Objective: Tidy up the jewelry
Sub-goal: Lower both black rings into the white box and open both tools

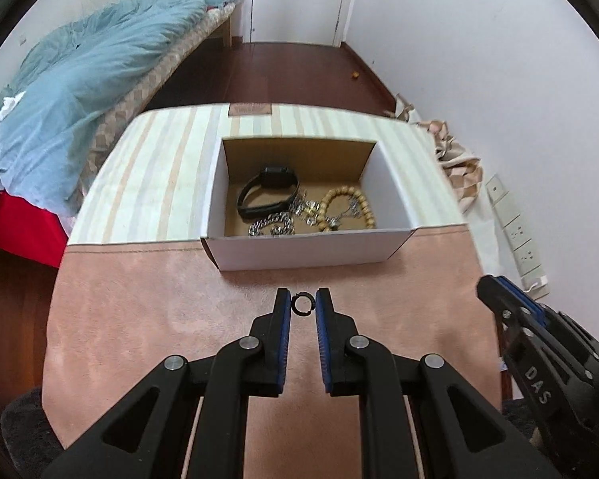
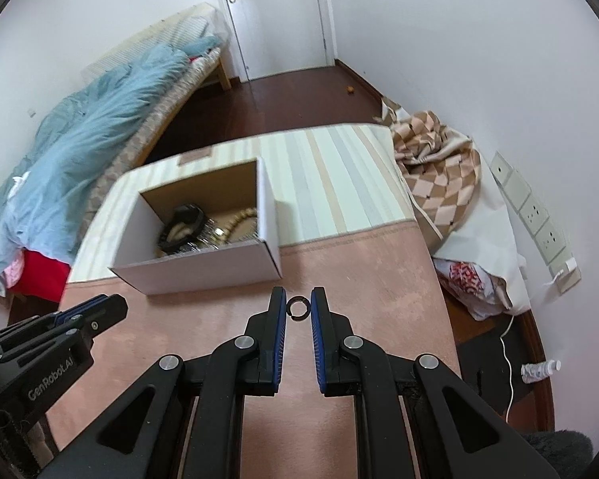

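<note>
- The left gripper (image 1: 302,295) has a small dark ring (image 1: 293,304) set between its two fingertips. The blue pads (image 1: 286,319) stand just at the ring's sides.
- The jaws are drawn in to about the ring's width. A sliver of gap shows on one side, so I cannot tell whether they pinch the ring or only flank it.
- The right gripper (image 2: 298,294) shows the same arrangement. A second dark ring (image 2: 298,299) sits between its tips, the jaws narrowed to it, and again the grip cannot be told.
- Both rings are over the pink cloth (image 1: 139,319), between the near wall of the cardboard box (image 1: 299,251) and the near edge of the surface. Whether they rest on the cloth or are lifted off it is unclear.
- Count: two grippers, two rings, one open box.
- Inside the box are one black wristband (image 1: 265,195), one wooden bead bracelet (image 1: 361,199) and silver chain (image 1: 271,225), tangled so its pieces cannot be counted.
- Each ring turns its round opening toward its own camera. A hoop has no long axis.
- The box's long side runs parallel to the seam between the pink cloth and the striped cloth (image 1: 155,175), which it straddles.
- In the left wrist view, the right gripper lies near the surface's right edge, well apart from the left one.
</note>
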`<state>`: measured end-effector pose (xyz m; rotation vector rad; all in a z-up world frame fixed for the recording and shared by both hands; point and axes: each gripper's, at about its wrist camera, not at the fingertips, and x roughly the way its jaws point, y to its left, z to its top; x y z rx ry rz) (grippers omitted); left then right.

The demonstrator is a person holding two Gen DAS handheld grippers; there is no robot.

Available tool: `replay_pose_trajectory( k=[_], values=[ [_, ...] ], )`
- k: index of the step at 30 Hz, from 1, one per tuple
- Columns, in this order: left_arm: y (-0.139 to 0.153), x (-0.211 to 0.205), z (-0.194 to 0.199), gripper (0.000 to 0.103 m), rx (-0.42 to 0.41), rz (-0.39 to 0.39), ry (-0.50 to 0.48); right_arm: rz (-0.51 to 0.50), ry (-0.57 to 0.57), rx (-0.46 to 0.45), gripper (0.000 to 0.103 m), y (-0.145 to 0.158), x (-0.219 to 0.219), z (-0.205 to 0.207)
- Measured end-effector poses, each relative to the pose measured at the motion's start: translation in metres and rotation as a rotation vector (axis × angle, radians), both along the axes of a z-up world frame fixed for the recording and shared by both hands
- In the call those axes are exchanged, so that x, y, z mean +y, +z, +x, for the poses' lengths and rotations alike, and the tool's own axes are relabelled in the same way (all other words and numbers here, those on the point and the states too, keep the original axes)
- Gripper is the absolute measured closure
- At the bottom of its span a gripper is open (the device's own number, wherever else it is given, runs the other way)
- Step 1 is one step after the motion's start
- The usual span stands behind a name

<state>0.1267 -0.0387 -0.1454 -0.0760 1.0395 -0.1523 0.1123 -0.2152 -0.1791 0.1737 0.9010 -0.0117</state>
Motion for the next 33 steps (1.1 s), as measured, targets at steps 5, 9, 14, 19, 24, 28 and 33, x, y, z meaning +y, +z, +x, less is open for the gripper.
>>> replay_pose_trajectory(
  k=[5, 9, 14, 19, 24, 28, 33],
  values=[
    [0.030, 0.004, -0.003, 0.093, -0.040, -0.027, -0.003, 0.019, 0.036, -0.042, 0.090, 0.027, 0.008, 0.004],
    [0.045, 0.011, 0.012, 0.093, -0.049, -0.041, -0.003, 0.050, 0.067, -0.045, 0.090, 0.039, 0.016, 0.019],
    [0.043, 0.026, 0.051, 0.093, -0.003, -0.058, -0.005, 0.092, 0.130, 0.011, 0.090, 0.039, 0.026, 0.064],
    [0.019, 0.041, 0.097, 0.093, 0.089, -0.064, -0.001, 0.127, 0.180, 0.129, 0.090, 0.017, 0.034, 0.120],
    [-0.004, 0.044, 0.135, 0.093, 0.164, -0.045, -0.021, 0.107, 0.211, 0.219, 0.090, -0.006, 0.042, 0.161],
    [-0.017, 0.044, 0.153, 0.092, 0.225, -0.037, -0.015, 0.094, 0.249, 0.267, 0.090, -0.014, 0.052, 0.185],
    [-0.020, 0.049, 0.162, 0.082, 0.249, -0.019, 0.023, 0.115, 0.247, 0.315, 0.073, -0.019, 0.056, 0.202]
  ],
)
